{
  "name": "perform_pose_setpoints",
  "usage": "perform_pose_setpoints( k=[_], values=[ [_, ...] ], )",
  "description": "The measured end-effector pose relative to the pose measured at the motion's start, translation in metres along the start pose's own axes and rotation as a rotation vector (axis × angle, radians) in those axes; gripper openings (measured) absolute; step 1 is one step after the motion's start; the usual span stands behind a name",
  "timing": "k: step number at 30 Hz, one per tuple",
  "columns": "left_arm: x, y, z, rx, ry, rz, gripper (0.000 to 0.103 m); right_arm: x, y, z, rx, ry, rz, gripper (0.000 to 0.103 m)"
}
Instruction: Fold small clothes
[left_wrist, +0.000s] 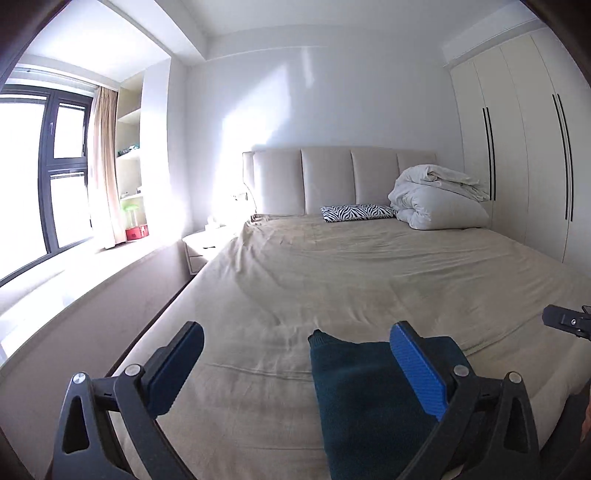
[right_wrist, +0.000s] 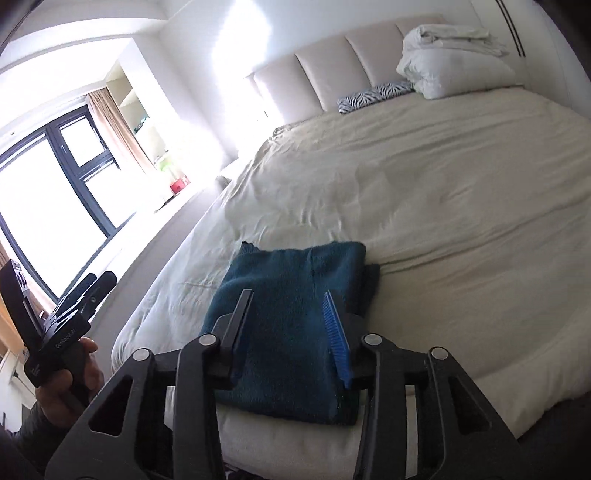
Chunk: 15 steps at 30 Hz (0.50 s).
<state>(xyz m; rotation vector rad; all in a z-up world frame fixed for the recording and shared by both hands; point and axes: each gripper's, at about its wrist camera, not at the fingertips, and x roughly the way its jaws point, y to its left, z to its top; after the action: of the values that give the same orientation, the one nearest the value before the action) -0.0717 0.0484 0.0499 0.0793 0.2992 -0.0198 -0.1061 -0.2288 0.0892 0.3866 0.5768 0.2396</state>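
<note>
Lying folded near the foot of the bed (right_wrist: 424, 192) is one teal knitted garment (right_wrist: 291, 317), the only clothing in sight. Two tongs hover above it: the left tongs (left_wrist: 297, 363) spread wide, the right tongs (right_wrist: 288, 332) half open, neither gripping anything. One zebra-print pillow (left_wrist: 358, 213) and one bundled white duvet (left_wrist: 437, 199) sit by the headboard. Small print on the left handle is too blurred to read.
</note>
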Motion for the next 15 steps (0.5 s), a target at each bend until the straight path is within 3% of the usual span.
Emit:
perform_pose_setpoints(
  k=[2,4,6,8,11,15],
  values=[
    [-0.018,0.005,0.011,-0.006,-0.076,0.042,0.103,-0.027,0.013,0.011,-0.046,-0.137,-0.036,0.088],
    [-0.034,0.010,0.019,-0.019,-0.130,0.057,0.103,-0.048,0.030,0.018,-0.099,-0.257,-0.097,0.103],
    [-0.045,0.015,0.024,-0.030,-0.156,0.026,0.103,-0.059,0.043,0.032,-0.167,-0.335,-0.191,0.103],
    [-0.050,0.014,0.025,-0.014,-0.140,0.038,0.103,-0.067,0.061,0.034,-0.249,-0.356,-0.242,0.103],
    [-0.050,0.007,0.019,0.014,-0.087,0.048,0.103,-0.075,0.077,0.034,-0.303,-0.331,-0.244,0.103],
    [-0.041,-0.006,0.010,0.014,0.025,-0.011,0.103,-0.084,0.087,0.027,-0.273,-0.286,-0.250,0.103]
  ],
)
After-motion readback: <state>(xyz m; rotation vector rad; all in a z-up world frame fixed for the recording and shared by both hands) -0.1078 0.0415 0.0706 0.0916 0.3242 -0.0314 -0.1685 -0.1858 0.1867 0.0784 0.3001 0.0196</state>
